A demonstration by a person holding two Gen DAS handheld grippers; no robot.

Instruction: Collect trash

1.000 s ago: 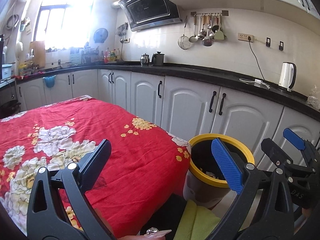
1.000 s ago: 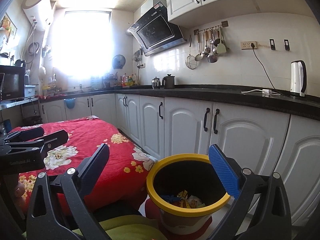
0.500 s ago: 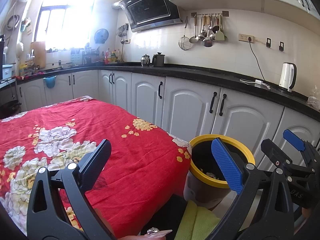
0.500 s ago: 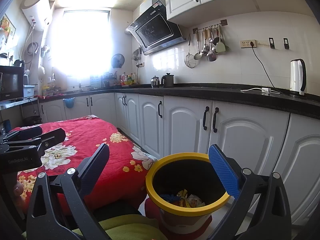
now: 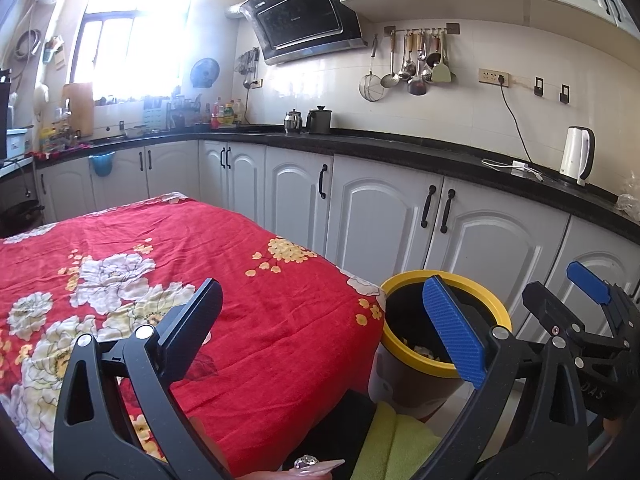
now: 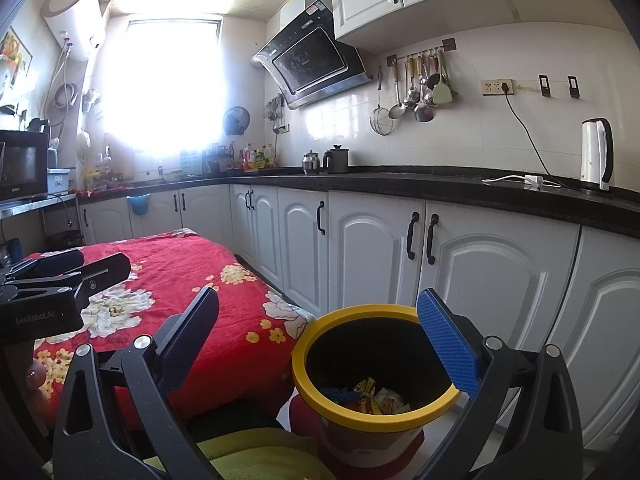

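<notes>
Left gripper point(image 5: 324, 322) – black speckled plastic frame, silver screws at pivots; one black finger, one blue ribbed pad point(image 5: 454, 330). Right gripper point(image 6: 320, 332) – same build; "DAS" lettering on its side. Person: long nail, jewelled ring point(image 5: 305, 461).

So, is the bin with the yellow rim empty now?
No, the right wrist view shows crumpled wrappers lying at the bottom of the bin.
</notes>
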